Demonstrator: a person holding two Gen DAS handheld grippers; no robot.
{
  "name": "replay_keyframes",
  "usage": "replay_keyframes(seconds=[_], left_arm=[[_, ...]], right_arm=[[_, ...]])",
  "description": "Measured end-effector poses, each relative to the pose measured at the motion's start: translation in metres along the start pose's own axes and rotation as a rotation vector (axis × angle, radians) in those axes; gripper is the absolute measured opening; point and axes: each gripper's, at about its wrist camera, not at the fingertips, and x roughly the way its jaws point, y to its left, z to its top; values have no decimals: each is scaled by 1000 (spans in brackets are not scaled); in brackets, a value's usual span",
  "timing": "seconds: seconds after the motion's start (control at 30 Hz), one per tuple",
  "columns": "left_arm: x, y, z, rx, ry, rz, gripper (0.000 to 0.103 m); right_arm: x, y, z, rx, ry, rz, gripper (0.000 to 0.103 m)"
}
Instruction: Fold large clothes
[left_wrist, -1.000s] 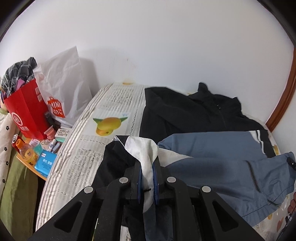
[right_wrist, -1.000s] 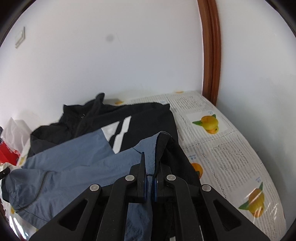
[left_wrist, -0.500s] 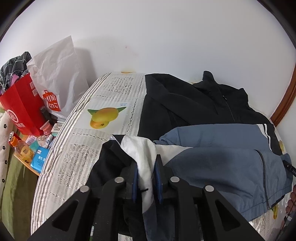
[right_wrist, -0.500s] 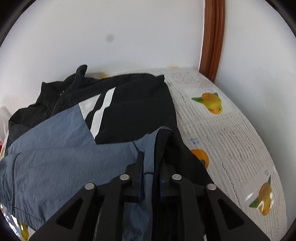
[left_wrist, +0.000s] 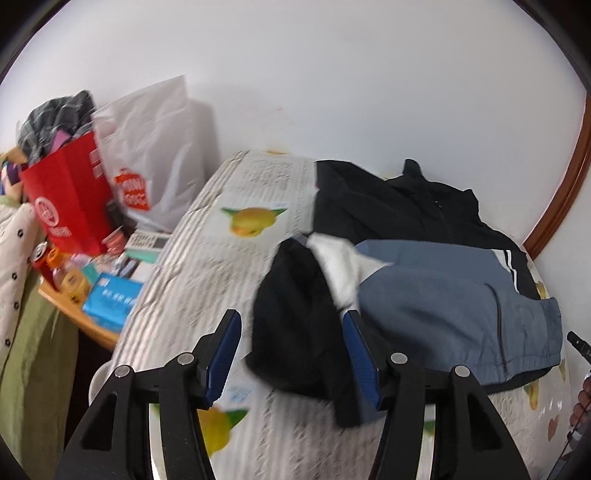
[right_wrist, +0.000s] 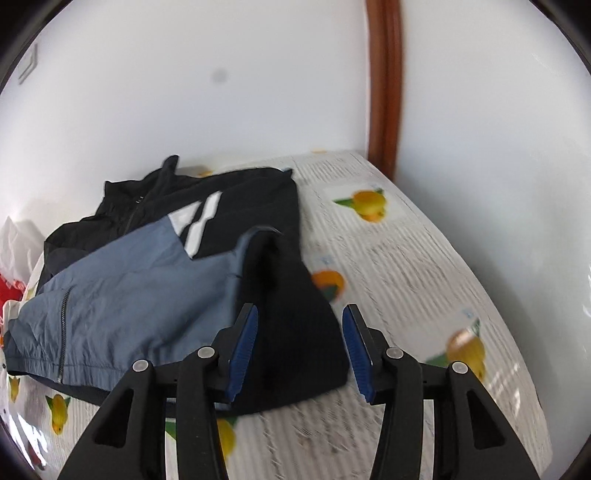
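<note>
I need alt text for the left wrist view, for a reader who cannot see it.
The open left gripper hovers over a black, blue and white jacket lying on a bed sheet printed with oranges. Left of the bed stand a red bag and a white bag.

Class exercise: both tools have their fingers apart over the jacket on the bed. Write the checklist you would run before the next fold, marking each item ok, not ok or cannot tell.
1. Left tool open, free of cloth: ok.
2. Right tool open, free of cloth: ok.
3. Blue, black and white zip jacket resting on the fruit-print bed cover: ok.
4. Both sleeves folded flat: not ok, they lie bunched.
5. Jacket's near hem inside the bed edge: cannot tell.
</note>
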Motion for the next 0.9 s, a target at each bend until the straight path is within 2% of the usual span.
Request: replay_keyframes(seconds=[0.2, 0.47, 0.63, 0.67, 0.73, 0.77, 0.8, 0.9], left_arm=[[4, 19, -23, -18, 48, -9, 55], [37, 20, -24, -48, 109, -63, 54], [47, 13, -24, -47, 124, -74, 41], [48, 13, -25, -51, 124, -80, 36], [47, 10, -26, -44, 124, -81, 27], [45, 9, -27, -39, 122, -87, 24], [44, 8, -28, -39, 122, -98, 17], [38, 8, -30, -50, 123, -118, 12]], right_arm=[[19, -14, -21, 14, 75, -12, 47], [39, -7, -28, -1, 104, 23, 47], [51, -6, -27, 1, 110, 37, 44], [53, -6, -27, 1, 114, 46, 41], [56, -5, -26, -7, 114, 45, 27], [57, -4, -26, -17, 115, 41, 16], [57, -3, -27, -28, 117, 44, 12], [51, -2, -28, -42, 102, 46, 5]])
